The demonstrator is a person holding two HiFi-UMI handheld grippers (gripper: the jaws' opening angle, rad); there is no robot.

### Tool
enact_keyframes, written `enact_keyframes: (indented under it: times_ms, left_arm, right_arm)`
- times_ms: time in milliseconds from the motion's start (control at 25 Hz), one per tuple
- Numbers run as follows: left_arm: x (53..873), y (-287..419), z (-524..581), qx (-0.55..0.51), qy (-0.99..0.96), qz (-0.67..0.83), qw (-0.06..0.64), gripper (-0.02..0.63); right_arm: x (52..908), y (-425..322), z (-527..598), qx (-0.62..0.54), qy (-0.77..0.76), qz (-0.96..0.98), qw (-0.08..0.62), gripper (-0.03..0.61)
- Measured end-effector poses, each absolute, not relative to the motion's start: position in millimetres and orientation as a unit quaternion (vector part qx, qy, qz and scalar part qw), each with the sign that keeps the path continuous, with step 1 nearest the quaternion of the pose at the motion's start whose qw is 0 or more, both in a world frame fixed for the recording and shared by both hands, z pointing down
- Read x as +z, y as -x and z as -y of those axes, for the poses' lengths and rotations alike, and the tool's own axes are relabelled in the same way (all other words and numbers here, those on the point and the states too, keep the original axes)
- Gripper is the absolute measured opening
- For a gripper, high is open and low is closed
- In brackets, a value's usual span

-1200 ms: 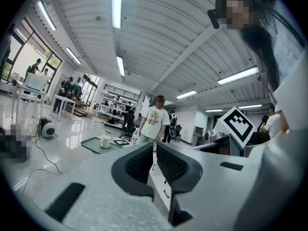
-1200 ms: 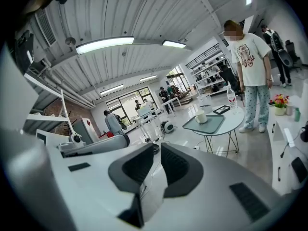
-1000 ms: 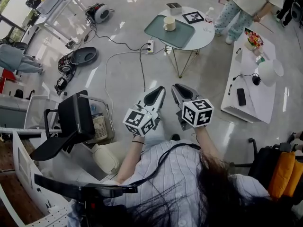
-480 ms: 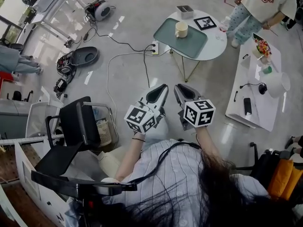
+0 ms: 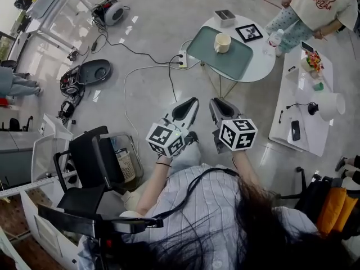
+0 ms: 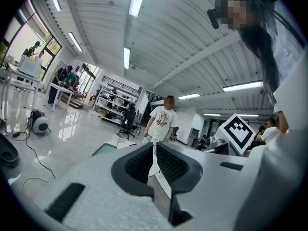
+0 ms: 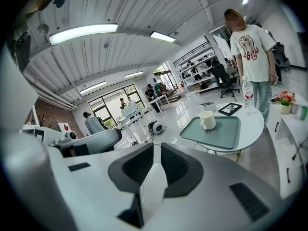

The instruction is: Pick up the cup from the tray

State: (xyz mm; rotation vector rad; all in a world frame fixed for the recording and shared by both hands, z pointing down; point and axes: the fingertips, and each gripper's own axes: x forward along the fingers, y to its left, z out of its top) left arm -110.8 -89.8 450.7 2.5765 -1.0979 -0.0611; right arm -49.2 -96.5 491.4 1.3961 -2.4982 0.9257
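Note:
A cream cup (image 5: 223, 43) stands upright on a grey-green tray (image 5: 209, 54) on a round white table (image 5: 264, 66), well ahead of me. Both grippers hang in the air in front of my body, side by side and far short of the table. My left gripper (image 5: 192, 102) is shut with nothing in it. My right gripper (image 5: 216, 102) is shut and empty too. The right gripper view looks past its closed jaws (image 7: 156, 148) at the cup (image 7: 208, 120) and tray (image 7: 219, 134). In the left gripper view the tray (image 6: 103, 149) shows just left of the jaws (image 6: 154, 146).
A framed picture (image 5: 249, 32), a water bottle (image 5: 274, 37) and a small box (image 5: 225, 17) share the round table. A person in a white T-shirt (image 5: 320, 4) stands behind it. A low white table (image 5: 301, 103) is at the right, a power strip with cables (image 5: 181, 57) lies on the floor, and a black chair (image 5: 93, 162) is at my left.
In the head view the round table with tray and cup has drifted to the right and a little lower. Both grippers stay shut, side by side in the same place.

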Motion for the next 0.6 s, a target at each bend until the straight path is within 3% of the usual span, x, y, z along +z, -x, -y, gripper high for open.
enact_keyframes:
  times_ms: [600]
  left_arm:
    - [456,116,146,-0.028,-0.922,0.338,0.185,0.032]
  right_arm:
    - [492,48,144,0.307,-0.517,0.796,0.069,0.06]
